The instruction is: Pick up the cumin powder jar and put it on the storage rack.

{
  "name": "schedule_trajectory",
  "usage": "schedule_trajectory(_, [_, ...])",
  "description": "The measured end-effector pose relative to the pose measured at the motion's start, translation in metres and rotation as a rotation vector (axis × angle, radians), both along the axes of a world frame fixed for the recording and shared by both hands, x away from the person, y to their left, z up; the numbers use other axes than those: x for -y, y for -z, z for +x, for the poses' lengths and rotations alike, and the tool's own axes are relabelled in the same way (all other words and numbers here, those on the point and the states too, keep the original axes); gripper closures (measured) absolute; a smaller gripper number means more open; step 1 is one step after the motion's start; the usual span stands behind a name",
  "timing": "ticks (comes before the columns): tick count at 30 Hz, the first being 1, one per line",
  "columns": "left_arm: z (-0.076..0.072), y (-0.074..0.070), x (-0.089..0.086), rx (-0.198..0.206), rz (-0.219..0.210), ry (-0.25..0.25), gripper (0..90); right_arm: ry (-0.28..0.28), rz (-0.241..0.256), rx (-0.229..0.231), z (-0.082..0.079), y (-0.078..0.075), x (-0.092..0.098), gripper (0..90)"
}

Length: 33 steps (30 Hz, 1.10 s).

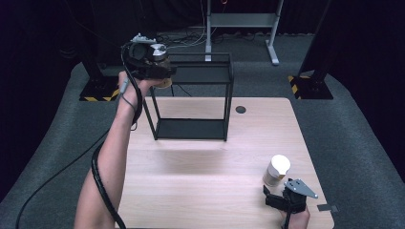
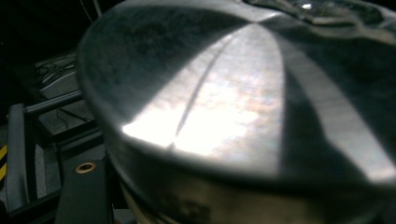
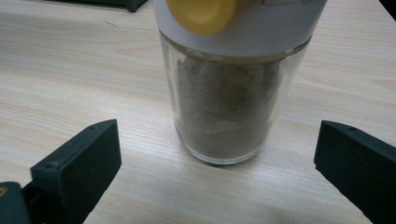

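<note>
My left gripper (image 1: 160, 71) is raised at the upper left corner of a black wire shelf rack (image 1: 229, 81), shut on a jar with a shiny metal lid (image 1: 157, 50). That lid (image 2: 243, 93) sits very close to the camera in the left gripper view and hides the jaws. Near the table's front right stands a glass spice jar (image 1: 277, 169) with a white cap, holding brown powder (image 3: 224, 107). My right gripper (image 1: 277, 190) sits just behind it, open (image 3: 219, 135), one jaw on each side of the jar and neither touching it.
The rack stands at the back of the light wooden table (image 1: 200, 171), next to a round cable hole (image 1: 240, 109). Beyond it are a grey desk frame (image 1: 239, 21) and black stands with yellow-striped bases (image 1: 310, 88). The left cable trails off the table's left edge.
</note>
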<state>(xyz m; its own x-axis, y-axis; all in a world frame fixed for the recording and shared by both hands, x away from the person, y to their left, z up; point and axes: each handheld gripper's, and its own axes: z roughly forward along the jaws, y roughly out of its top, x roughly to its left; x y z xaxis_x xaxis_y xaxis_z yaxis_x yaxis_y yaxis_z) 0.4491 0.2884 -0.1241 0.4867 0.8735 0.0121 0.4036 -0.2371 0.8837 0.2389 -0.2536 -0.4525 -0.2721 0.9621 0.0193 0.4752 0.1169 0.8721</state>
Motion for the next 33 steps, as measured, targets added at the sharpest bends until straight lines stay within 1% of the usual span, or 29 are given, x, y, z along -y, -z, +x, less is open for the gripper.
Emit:
schedule_trajectory(3, [0.007,0.002,-0.002,-0.008,-0.011,-0.026,30.5,0.0,0.001,0.004,-0.001,0.0,0.0,0.0])
schedule_trajectory(6, [0.013,0.005,-0.003,-0.012,-0.019,-0.041,30.5,0.0,0.0,0.003,-0.001,0.0,0.0,0.0])
schedule_trajectory(11, [0.021,0.008,0.002,-0.018,0.005,-0.057,30.6,0.001,0.001,0.008,-0.001,0.001,0.0,0.0])
schedule_trajectory(13, [0.025,0.009,0.001,-0.019,-0.001,-0.063,30.5,-0.001,0.0,0.007,-0.001,0.001,0.0,0.0])
schedule_trajectory(17, [0.03,0.008,0.001,-0.024,-0.001,-0.074,30.5,0.001,-0.002,0.009,-0.002,0.001,0.0,0.0])
schedule_trajectory(19, [0.032,0.009,0.002,-0.022,0.007,-0.081,30.5,0.002,-0.002,0.009,-0.002,0.001,0.0,0.0])
schedule_trajectory(22, [0.035,0.011,0.0,-0.024,-0.011,-0.088,30.6,0.002,-0.003,0.01,-0.002,0.001,-0.001,0.0])
schedule_trajectory(24, [0.036,0.011,0.001,-0.023,-0.001,-0.096,30.5,0.002,-0.002,0.009,-0.002,0.001,0.0,0.0])
schedule_trajectory(26, [0.038,0.013,0.0,-0.026,-0.001,-0.098,30.6,0.002,-0.001,0.01,-0.002,0.001,0.0,0.0])
schedule_trajectory(28, [0.039,0.016,-0.002,-0.021,-0.011,-0.107,30.6,0.002,0.0,0.009,-0.002,0.001,0.0,0.0])
schedule_trajectory(29, [0.039,0.017,-0.002,-0.015,-0.008,-0.112,30.6,0.002,0.0,0.007,-0.001,0.001,0.0,0.0])
schedule_trajectory(31, [0.039,0.02,-0.003,-0.001,-0.016,-0.121,30.6,0.001,-0.001,0.01,-0.002,0.001,0.0,0.0])
schedule_trajectory(33, [0.04,0.02,-0.002,-0.002,-0.016,-0.126,30.5,0.003,0.001,0.012,-0.002,0.001,0.0,0.0])
